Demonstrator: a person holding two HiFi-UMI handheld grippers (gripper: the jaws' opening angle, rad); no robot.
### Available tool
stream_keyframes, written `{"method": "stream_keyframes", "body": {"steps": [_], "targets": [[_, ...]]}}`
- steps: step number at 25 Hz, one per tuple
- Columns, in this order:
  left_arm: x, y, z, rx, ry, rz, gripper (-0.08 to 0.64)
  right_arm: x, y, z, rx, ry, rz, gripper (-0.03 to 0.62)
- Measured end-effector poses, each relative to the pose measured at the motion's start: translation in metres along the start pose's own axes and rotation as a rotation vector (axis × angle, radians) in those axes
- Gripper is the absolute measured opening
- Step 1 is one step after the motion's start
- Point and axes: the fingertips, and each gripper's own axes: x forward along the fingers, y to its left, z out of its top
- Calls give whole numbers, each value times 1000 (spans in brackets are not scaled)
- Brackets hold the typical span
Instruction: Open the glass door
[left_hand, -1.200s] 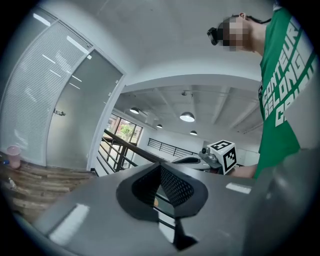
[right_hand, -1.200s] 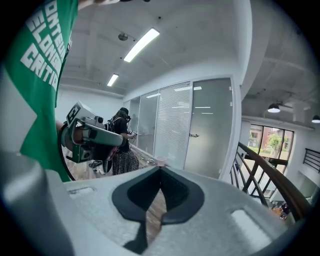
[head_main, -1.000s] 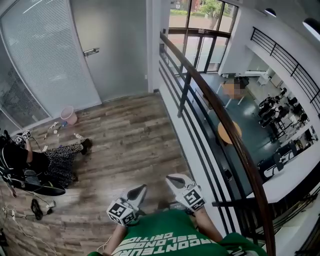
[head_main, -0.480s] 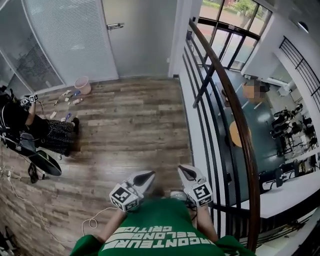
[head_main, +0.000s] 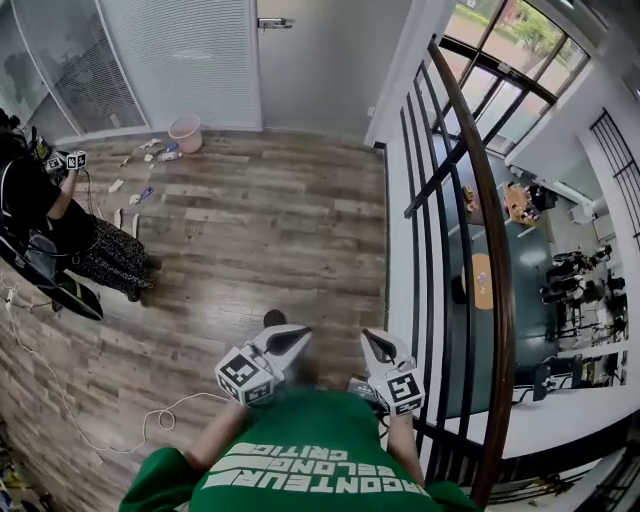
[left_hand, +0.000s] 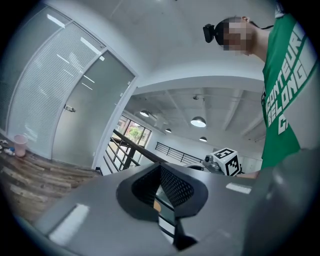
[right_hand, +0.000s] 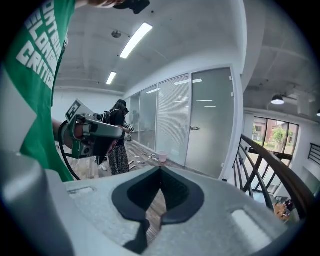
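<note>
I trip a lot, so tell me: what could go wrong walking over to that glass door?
A white cable loops on the floor close by; a foot might catch it. Litter and a pink bucket lie near the glass door, so a slip seems possible. The left gripper and right gripper are both shut, so they may fumble the handle.

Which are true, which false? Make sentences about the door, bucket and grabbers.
1. The glass door is shut. True.
2. The left gripper holds the door handle. False: it is far from it, fingers together on nothing.
3. A pink bucket stands on the floor near the door. True.
4. The railing runs along the left side. False: it is on the right.
5. The right gripper is wide open. False: its fingers are together.
</note>
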Motion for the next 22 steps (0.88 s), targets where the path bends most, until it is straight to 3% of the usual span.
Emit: {"method": "stream_keyframes", "body": {"steps": [13, 22], "targets": [[38, 85, 46, -5, -13, -3, 16, 82, -52, 39, -12, 12, 1, -9], [36, 148, 85, -13, -72, 58, 16, 140, -65, 77, -72, 22, 50, -9]]}}
